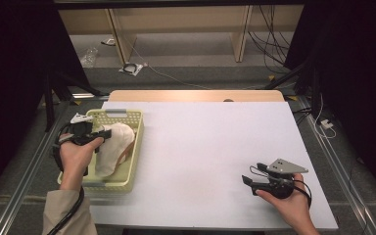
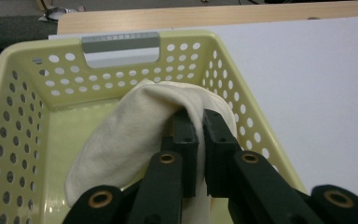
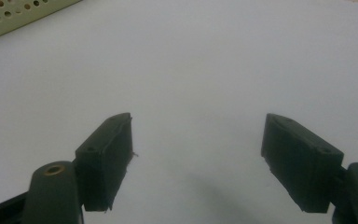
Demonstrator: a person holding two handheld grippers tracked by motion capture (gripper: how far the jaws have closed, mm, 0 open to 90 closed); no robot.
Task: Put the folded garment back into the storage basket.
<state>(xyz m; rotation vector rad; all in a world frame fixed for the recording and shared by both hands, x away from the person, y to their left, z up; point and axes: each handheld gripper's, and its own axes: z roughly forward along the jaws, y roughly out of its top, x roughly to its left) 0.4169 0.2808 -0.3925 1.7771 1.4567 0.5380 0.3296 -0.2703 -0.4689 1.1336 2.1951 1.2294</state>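
Nearest you, your right claw (image 1: 252, 182) rests wide open, empty, on the tabletop (image 1: 200, 147). Farther, your left claw (image 2: 200, 126) pinches the cream cloth (image 2: 135, 126) inside the yellow basket (image 2: 23, 93); lifting it out remains.

Left gripper view: the lower part of the cloth (image 2: 130, 135) is hidden behind the left gripper (image 2: 199, 122), and the fold pinched between its jaws is covered by them; the basket (image 2: 23, 93) is cut off by the left and bottom edges. Right gripper view: just a corner of the basket (image 3: 14, 14) enters at the top left, blurred. High view: the jaw tips of the left gripper (image 1: 108, 132) are too small to resolve against the cloth (image 1: 112, 149); both forearms are cut off by the bottom edge; items on the floor (image 1: 186, 54) beyond the tabletop (image 1: 200, 147) are too small to identify.
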